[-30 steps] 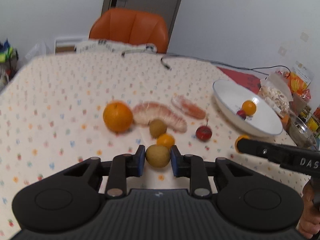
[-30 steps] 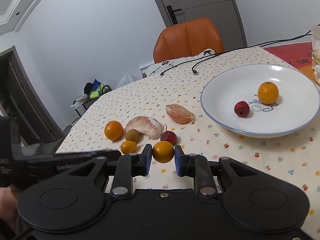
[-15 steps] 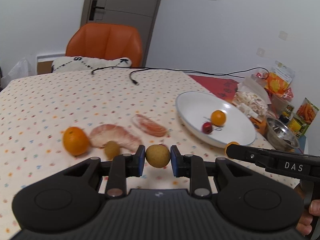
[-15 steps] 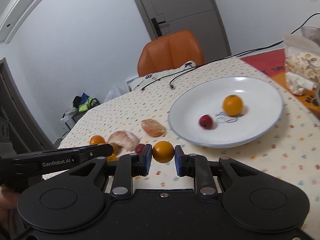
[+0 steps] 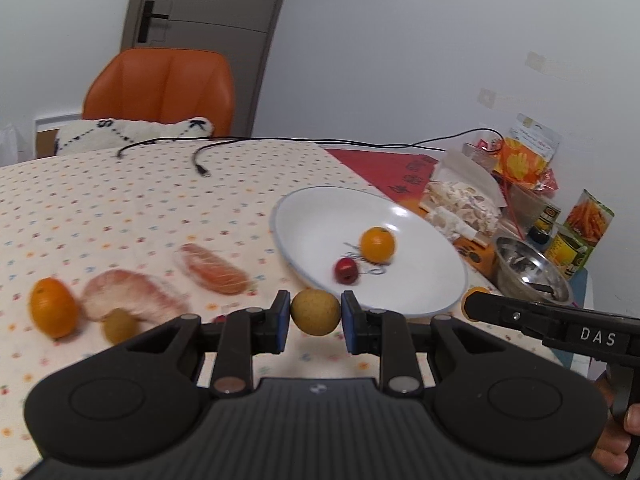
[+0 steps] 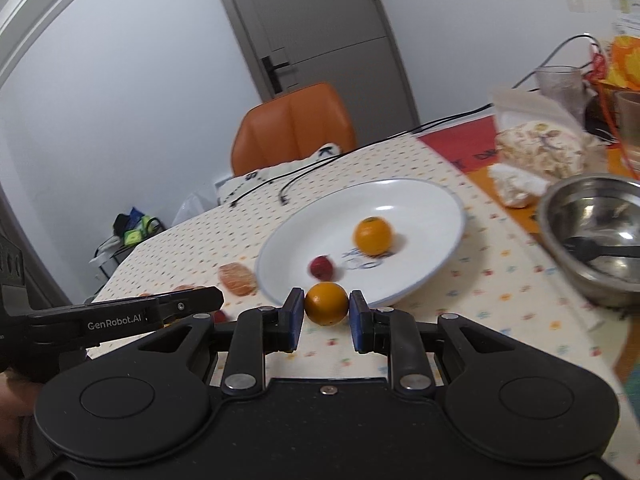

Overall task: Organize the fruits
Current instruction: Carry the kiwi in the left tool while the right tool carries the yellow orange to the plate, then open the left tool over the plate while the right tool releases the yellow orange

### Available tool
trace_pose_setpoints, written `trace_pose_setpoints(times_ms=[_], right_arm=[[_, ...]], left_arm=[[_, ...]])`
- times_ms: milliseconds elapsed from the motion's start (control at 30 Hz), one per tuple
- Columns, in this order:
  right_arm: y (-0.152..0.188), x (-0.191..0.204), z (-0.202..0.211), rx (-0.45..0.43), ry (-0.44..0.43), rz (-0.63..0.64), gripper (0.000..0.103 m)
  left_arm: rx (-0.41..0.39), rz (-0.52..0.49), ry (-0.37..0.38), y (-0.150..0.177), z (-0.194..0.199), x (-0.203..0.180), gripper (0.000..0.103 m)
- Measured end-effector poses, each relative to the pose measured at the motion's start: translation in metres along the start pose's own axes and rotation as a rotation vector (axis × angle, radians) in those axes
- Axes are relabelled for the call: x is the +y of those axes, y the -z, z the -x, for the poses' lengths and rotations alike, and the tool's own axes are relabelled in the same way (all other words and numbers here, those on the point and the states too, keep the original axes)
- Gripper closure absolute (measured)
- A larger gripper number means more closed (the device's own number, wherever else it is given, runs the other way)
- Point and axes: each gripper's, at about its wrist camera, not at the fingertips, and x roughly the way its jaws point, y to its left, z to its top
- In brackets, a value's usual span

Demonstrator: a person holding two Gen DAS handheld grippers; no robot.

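Observation:
My left gripper (image 5: 315, 314) is shut on a round tan-brown fruit (image 5: 315, 312), held above the table just short of the white plate (image 5: 304, 216). My right gripper (image 6: 326, 305) is shut on a small orange fruit (image 6: 326, 304) at the plate's (image 6: 432, 204) near rim. On the plate lie an orange (image 5: 377, 244) and a small red fruit (image 5: 346, 270). On the cloth to the left lie an orange (image 5: 53, 313), a second brown fruit (image 5: 120, 325), a large peeled pomelo segment (image 5: 132, 294) and a smaller one (image 5: 212, 269).
A steel bowl (image 6: 592, 236) with a dark utensil stands right of the plate, with snack bags (image 5: 464, 200) and boxes (image 5: 576, 236) behind it. Black cables (image 5: 200, 152) cross the far side of the table. An orange chair (image 5: 160, 88) stands beyond it.
Both grippers have carried their fruits rightward toward the plate, which now looks larger and closer. The loose fruits on the cloth have slid to the left of both views.

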Motion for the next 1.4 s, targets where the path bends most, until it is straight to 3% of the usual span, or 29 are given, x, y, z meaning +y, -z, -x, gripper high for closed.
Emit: trace_pose_setpoints(times_ms=[333, 700, 967, 1133, 1333, 1400], right_arm=[[-0.002, -0.031, 0.003, -0.013, 0.038, -0.032, 0.080], [-0.009, -0.039, -0.006, -0.021, 0.031, -0.045, 0.080], [-0.014, -0.031, -0.015, -0.024, 0.015, -0.033, 0.080], [-0.022, -0.018, -0.021, -0.041, -0.004, -0.006, 0.080], [-0.028, -0.008, -0.031, -0.069, -0.024, -0.025, 0.066], [-0.026, -0.005, -0.031, -0.070, -0.031, -0.024, 0.052]], left_arm=[[0.012, -0.040, 0.047, -0.008, -0.027, -0.030, 0.078], [0.009, -0.022, 0.036, -0.015, -0.043, -0.034, 0.073], [0.015, 0.012, 0.009, -0.015, -0.034, -0.020, 0.053], [0.005, 0.022, -0.019, -0.016, -0.021, -0.010, 0.045], [-0.023, 0.027, -0.092, -0.018, 0.004, 0.011, 0.032], [-0.033, 0.035, -0.120, -0.019, 0.012, 0.019, 0.030]])
